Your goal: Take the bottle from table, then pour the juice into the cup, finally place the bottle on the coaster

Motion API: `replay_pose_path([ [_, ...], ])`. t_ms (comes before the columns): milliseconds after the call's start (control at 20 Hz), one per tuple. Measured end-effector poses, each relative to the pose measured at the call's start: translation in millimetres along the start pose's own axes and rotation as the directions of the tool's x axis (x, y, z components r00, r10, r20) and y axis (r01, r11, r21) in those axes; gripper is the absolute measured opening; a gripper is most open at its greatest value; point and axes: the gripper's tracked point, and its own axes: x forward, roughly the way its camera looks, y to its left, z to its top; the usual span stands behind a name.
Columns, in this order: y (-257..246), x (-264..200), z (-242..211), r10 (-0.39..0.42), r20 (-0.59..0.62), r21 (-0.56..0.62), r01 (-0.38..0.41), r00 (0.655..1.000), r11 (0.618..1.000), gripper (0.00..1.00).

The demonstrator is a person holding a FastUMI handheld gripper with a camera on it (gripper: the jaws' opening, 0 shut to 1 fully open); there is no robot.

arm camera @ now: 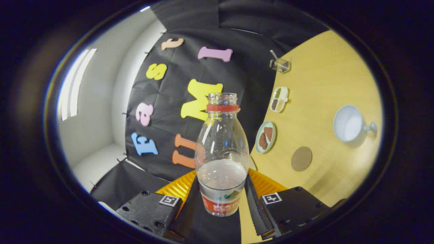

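- On the far left we see a pale wall (98, 112) with a bright window strip, and the black cloth (169, 112) hanging to its right.
- We see the gripper (222, 200) closed on the bottle (221, 152): one finger (190, 203) lies against its left side and the other (254, 203) against its right, so the lower body sits clamped between them.
- The bottle is clear plastic, uncapped, with a red ring below its open mouth and a red label band near its base.
- Cloudy, pale juice fills the lower part of the bottle; the upper part is empty, with droplets on the inside.
- The bottle stands in line with the fingers, while the table (325, 84) appears steeply tilted to its right, so we read the whole gripper as tipped. We cannot tell whether the bottle's base touches anything.
- Just right of the bottle we see a green plate (265, 137) with two brown pieces on it.
- Beyond that plate lies a small white dish (279, 99) with divided compartments, and farther still a clear box (280, 64) with a stick standing out of it.
- Near the plate, to its right, a round brown coaster (301, 158) lies flat on the table with nothing on it.
- Farthest right we see the pale cup (349, 123), its handle pointing right, well apart from the bottle and the coaster.
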Motion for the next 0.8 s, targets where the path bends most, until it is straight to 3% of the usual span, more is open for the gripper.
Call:
replay_pose_path([
  [100, -7.8, -7.8, -4.3, -0.072, -0.011, -0.228, 0.068, 0.997, 0.971, 0.74],
  [200, -10.2, -21.1, -2.8, -0.131, 0.008, -0.458, 0.12, 0.991, 0.881, 0.74],
  [300, 1.0, -25.8, 2.9, -0.126, 0.046, -0.614, 0.128, 0.991, 0.779, 0.74],
  [450, -1.1, -21.6, 1.3, -0.123, 0.062, -0.728, 0.129, 0.99, 0.673, 0.74],
  [600, -11.2, -9.2, -4.8, -0.144, 0.064, -0.745, 0.143, 0.987, 0.652, 0.75],
  [800, -23.3, 10.6, 3.3, -0.21, 0.099, -0.827, 0.198, 0.973, 0.527, 0.75],
])
